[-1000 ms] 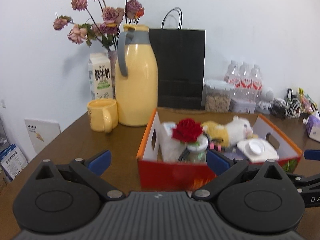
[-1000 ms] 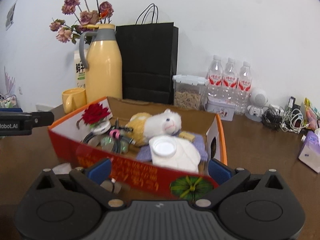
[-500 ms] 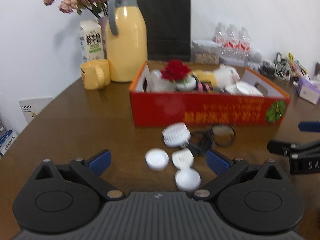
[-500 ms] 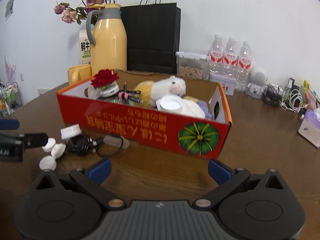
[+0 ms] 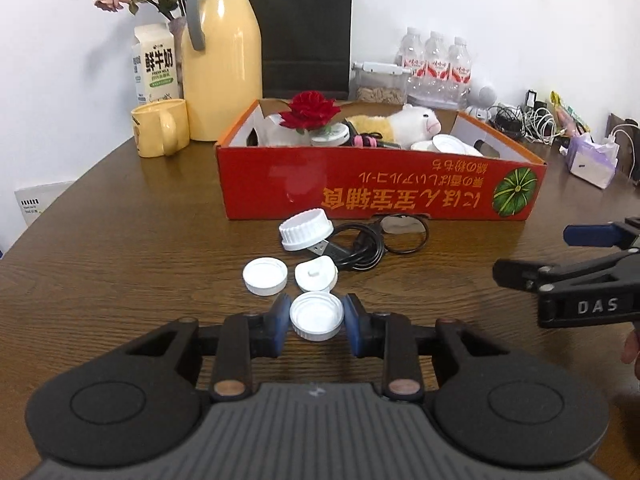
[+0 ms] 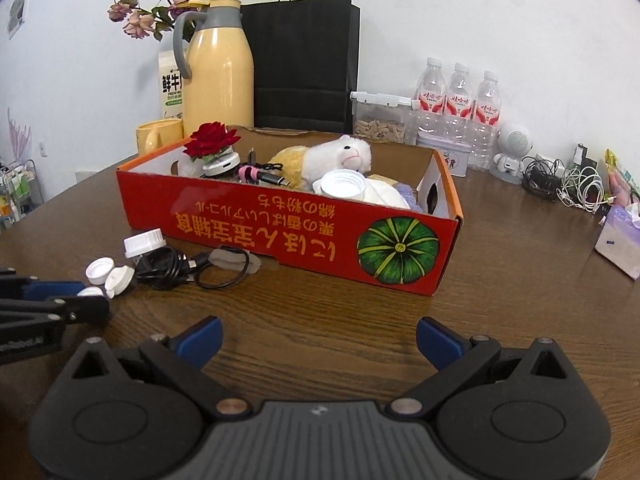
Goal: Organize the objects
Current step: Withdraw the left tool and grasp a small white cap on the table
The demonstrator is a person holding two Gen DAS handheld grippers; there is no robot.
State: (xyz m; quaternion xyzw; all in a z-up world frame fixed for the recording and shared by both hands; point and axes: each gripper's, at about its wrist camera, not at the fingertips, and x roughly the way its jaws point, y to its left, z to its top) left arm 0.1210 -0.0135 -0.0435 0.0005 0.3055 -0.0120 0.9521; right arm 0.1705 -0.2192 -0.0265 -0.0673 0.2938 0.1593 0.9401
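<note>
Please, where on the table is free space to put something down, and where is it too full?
Bare wood lies left of the red box, in front of the yellow mug, and before the box's pumpkin corner near the right gripper. It is crowded by the white caps and black cable, where the left gripper is closing.

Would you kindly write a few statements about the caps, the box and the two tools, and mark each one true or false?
1. A white cap sits between the closing pads of the left tool. True.
2. The right tool holds a cable. False: its jaws are wide open over bare table.
3. The plush sheep lies inside the red box. True.
4. The black cable lies inside the box. False: it lies on the table in front of it.
5. The yellow mug stands inside the box. False: beside the yellow jug.
</note>
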